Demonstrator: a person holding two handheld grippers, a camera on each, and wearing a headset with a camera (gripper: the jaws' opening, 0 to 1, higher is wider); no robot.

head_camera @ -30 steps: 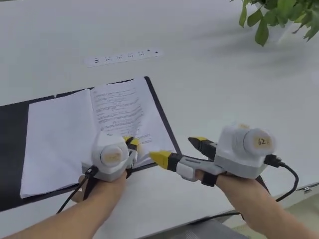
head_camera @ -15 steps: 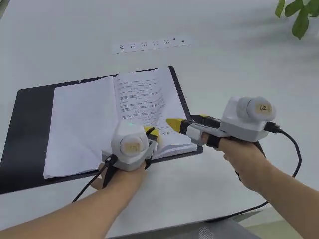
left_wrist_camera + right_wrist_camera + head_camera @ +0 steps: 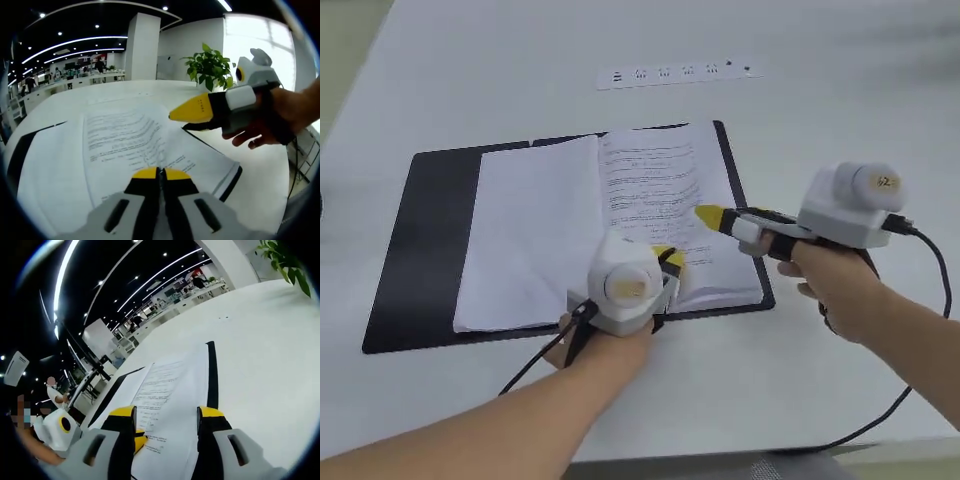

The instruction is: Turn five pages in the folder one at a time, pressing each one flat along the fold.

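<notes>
The black folder (image 3: 420, 250) lies open on the white table, a blank page (image 3: 530, 230) on the left and a printed page (image 3: 655, 190) on the right. My left gripper (image 3: 667, 262) is shut with nothing in it, its tips at the near edge of the printed page (image 3: 130, 140). My right gripper (image 3: 720, 215) hovers open over the right half of the printed page (image 3: 170, 385), pointing left. In the left gripper view, my own shut tips (image 3: 160, 173) sit low over the text and the right gripper (image 3: 200, 107) hangs above the page's right side.
A white power strip (image 3: 675, 72) lies beyond the folder. A potted plant (image 3: 210, 65) stands far right on the table. Bare table (image 3: 880, 110) extends to the right of the folder and in front of it. A cable (image 3: 910, 390) trails from my right gripper.
The head camera has swung, so the folder sits higher and more central. My right gripper has moved left from beside the folder to above the printed page. My left gripper stays shut at the page's near edge.
</notes>
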